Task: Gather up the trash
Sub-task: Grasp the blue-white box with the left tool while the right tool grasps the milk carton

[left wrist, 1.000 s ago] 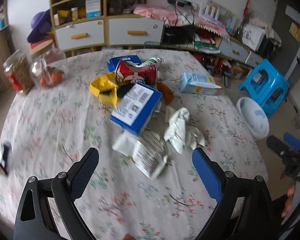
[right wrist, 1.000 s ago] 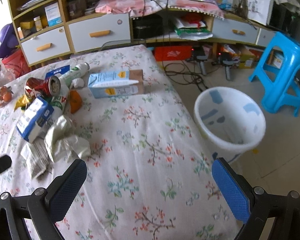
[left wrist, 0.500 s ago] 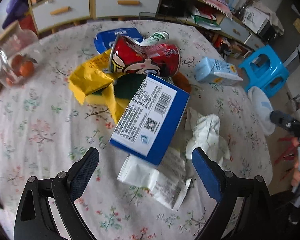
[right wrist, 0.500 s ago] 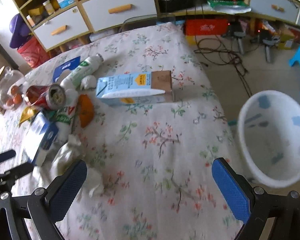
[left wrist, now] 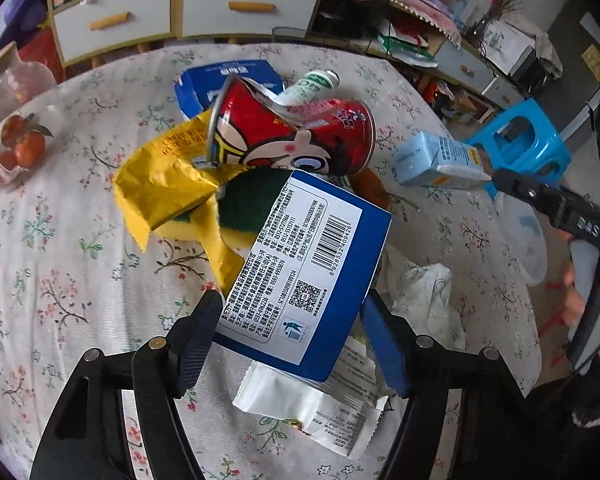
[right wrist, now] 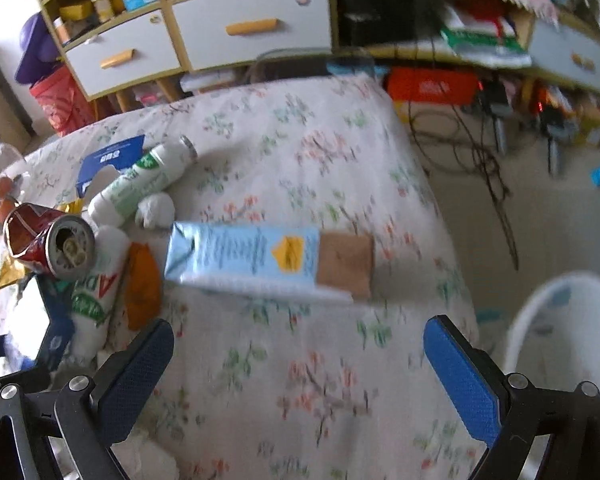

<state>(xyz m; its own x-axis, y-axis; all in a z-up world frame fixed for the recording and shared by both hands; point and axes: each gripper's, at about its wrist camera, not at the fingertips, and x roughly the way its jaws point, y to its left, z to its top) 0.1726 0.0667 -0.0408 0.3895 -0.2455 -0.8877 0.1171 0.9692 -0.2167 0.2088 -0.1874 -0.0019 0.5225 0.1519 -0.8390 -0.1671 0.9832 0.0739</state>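
Jaws of the left gripper (left wrist: 290, 334) are closing around the near end of a blue-and-white carton (left wrist: 300, 268), one pad at each side of it; whether they already press on it I cannot tell. That gripper points steeply down at the tabletop (left wrist: 60, 264), which wears a flowered cloth. The carton lies tilted on a heap of trash: a white wrapper (left wrist: 320, 404) under it, a yellow foil bag (left wrist: 164, 184) and a crushed red can (left wrist: 292, 136) behind it, crumpled white paper (left wrist: 424, 300) to its right.

On the right gripper (right wrist: 298, 364), also angled downward, the jaws stand wide with nothing between them. Ahead of it a pale blue milk carton (right wrist: 256, 258) lies on its side near the tabletop's edge. A white bin (right wrist: 564, 356) stands on the floor at the right. From the left wrist view, the person's right hand (left wrist: 584, 292) grips that gripper's handle.
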